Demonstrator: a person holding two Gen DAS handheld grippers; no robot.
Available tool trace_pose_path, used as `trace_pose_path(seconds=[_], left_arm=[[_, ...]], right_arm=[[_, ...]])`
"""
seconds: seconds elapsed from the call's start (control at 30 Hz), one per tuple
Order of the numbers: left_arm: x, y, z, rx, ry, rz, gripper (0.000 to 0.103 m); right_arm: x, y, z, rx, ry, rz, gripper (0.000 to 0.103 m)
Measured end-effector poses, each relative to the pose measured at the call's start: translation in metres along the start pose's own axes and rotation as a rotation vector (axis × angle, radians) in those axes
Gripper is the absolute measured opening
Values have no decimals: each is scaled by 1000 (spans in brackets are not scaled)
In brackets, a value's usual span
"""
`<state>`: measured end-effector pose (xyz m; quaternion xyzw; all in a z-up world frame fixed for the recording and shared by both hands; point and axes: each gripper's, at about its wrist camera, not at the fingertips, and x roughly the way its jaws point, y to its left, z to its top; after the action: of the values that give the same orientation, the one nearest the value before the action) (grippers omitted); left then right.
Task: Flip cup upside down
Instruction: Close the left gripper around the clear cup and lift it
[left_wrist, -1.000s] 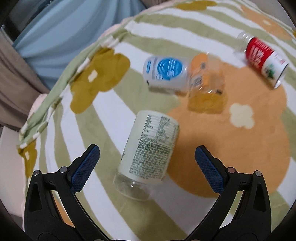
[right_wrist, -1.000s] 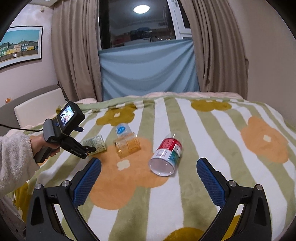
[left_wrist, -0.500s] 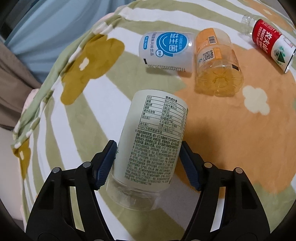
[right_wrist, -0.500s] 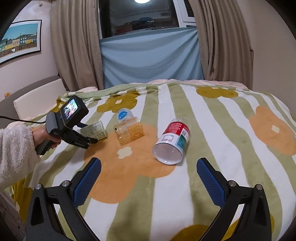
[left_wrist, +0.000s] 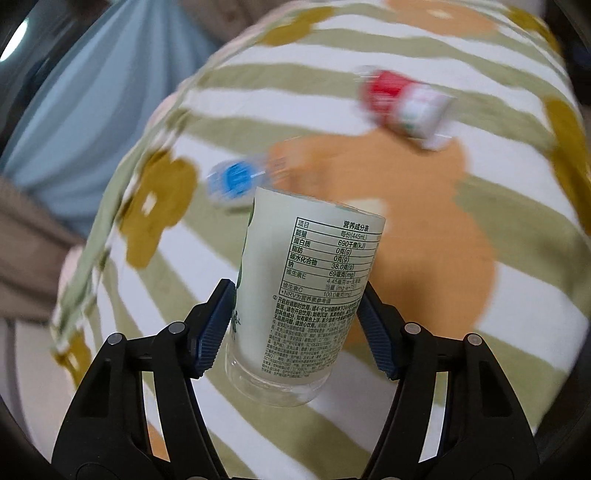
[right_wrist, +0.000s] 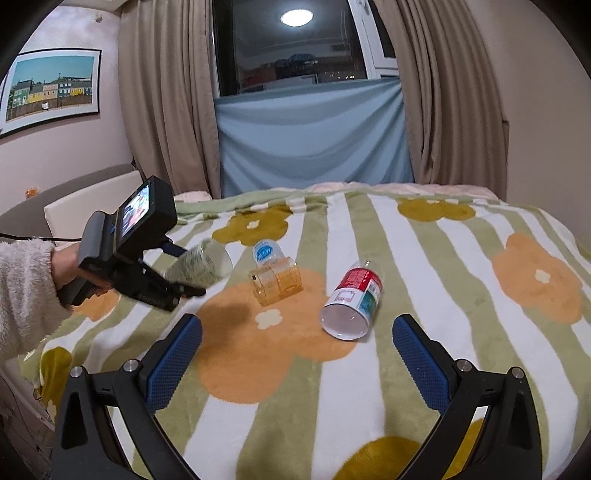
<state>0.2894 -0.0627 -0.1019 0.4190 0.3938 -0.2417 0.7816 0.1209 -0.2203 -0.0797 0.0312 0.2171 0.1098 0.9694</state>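
The fingers (left_wrist: 218, 325) of the left gripper (left_wrist: 295, 325) are clenched on the cup (left_wrist: 306, 284), a pale one with a printed label, pressing its sides near the clear end. It sits at lower centre of the left view, held off the bed (left_wrist: 498, 295); in the right view it shows at centre left (right_wrist: 199, 267), tilted, its open mouth pointing right. The right gripper (right_wrist: 295, 365) fills the bottom of its own view, its blue fingers (right_wrist: 173, 362) spread wide and holding nothing. On the striped, flowered blanket beyond lie three other cups on their sides: a blue one (right_wrist: 266, 253) touching an orange one (right_wrist: 275, 284) at centre, and a red one (right_wrist: 352, 299) to their right, mouth toward the camera. In the left view all are blurred. Curtains (right_wrist: 166, 110) and a window (right_wrist: 291, 44) stand behind.
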Motion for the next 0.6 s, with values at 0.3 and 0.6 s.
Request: trace_pose_path(seconds=[0.3,0.6], left_arm=[[-11,-112,20,277,74,-74,64],[17,-142,25,297,151,-113,65]], right_arm=[[-40,-14,-9,39,-25,-14,103],[-62,-31,-17,39,-24,-42,103]])
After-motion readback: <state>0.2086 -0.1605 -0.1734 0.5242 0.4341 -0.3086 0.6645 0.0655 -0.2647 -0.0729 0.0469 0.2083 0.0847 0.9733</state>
